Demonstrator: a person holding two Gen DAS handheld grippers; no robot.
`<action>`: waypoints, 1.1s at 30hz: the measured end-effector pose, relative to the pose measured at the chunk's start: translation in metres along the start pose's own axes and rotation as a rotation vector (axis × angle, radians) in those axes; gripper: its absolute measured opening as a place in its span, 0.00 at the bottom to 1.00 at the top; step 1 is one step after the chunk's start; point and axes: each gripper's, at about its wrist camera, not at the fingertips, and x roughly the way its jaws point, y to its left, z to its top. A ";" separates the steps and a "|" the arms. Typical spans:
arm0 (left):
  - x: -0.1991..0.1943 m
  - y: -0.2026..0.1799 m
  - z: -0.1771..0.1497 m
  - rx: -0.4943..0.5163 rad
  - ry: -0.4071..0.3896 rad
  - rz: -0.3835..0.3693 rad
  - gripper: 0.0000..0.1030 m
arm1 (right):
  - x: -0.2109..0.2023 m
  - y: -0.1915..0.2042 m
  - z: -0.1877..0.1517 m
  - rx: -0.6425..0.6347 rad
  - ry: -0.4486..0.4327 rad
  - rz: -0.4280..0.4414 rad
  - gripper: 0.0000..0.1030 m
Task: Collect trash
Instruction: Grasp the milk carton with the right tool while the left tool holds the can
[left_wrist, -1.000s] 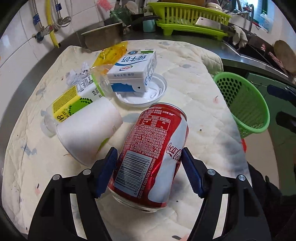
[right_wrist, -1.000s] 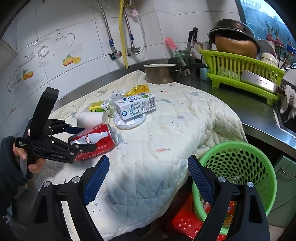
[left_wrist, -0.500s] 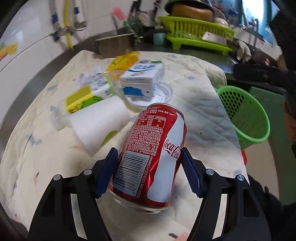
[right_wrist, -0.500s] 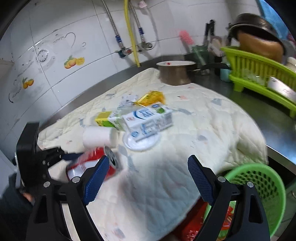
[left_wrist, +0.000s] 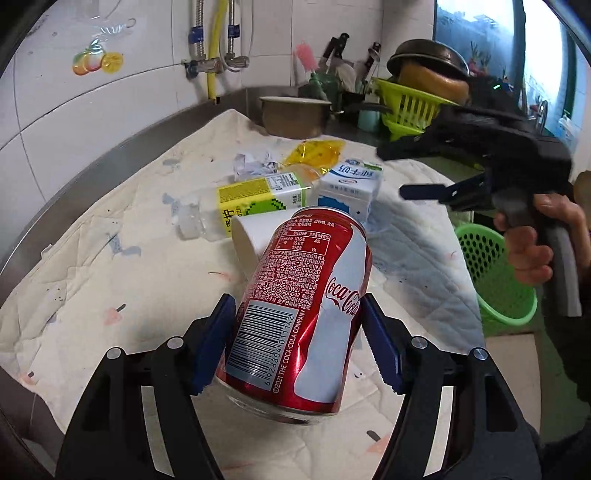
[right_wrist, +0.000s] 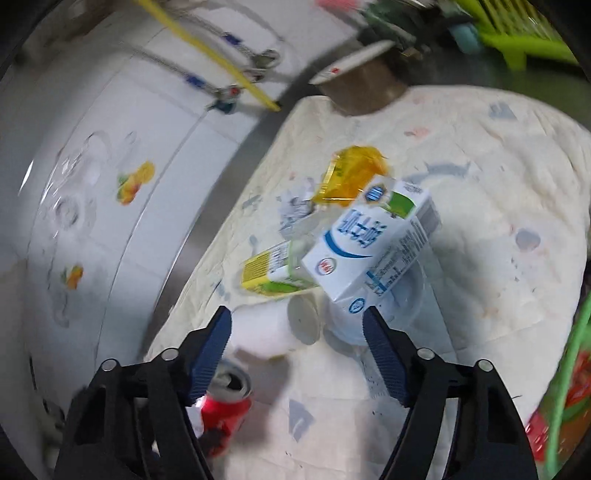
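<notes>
My left gripper (left_wrist: 297, 343) is shut on a red Coca-Cola can (left_wrist: 303, 306) and holds it above the quilted cloth (left_wrist: 110, 273). The can also shows in the right wrist view (right_wrist: 225, 402). My right gripper (right_wrist: 297, 347) is open and hovers over the trash pile: a white paper cup (right_wrist: 273, 328), a blue-white milk carton (right_wrist: 373, 247) on a clear plastic lid (right_wrist: 406, 302), a yellow-green labelled bottle (right_wrist: 269, 273), a yellow wrapper (right_wrist: 351, 173) and crumpled paper (right_wrist: 295, 206). The right gripper shows in the left wrist view (left_wrist: 424, 173), above the carton (left_wrist: 351, 188).
A green mesh basket (left_wrist: 495, 280) stands below the counter edge on the right. A metal pot (left_wrist: 291, 116), a green dish rack (left_wrist: 410, 107) and utensils stand at the back. A tiled wall with pipes (left_wrist: 210, 62) runs along the left.
My left gripper has lifted the can and tilted upward. My right gripper has swung from beside the basket to over the trash pile, its jaws still open.
</notes>
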 end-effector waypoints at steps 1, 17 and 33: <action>-0.001 0.000 0.000 0.001 -0.003 0.006 0.66 | 0.003 -0.003 0.000 0.034 -0.001 0.001 0.67; 0.000 0.003 -0.004 -0.012 -0.016 -0.023 0.66 | 0.046 -0.057 0.009 0.425 -0.037 0.043 0.65; 0.001 0.005 -0.006 -0.031 -0.009 -0.010 0.65 | 0.031 -0.047 0.011 0.307 -0.133 0.058 0.45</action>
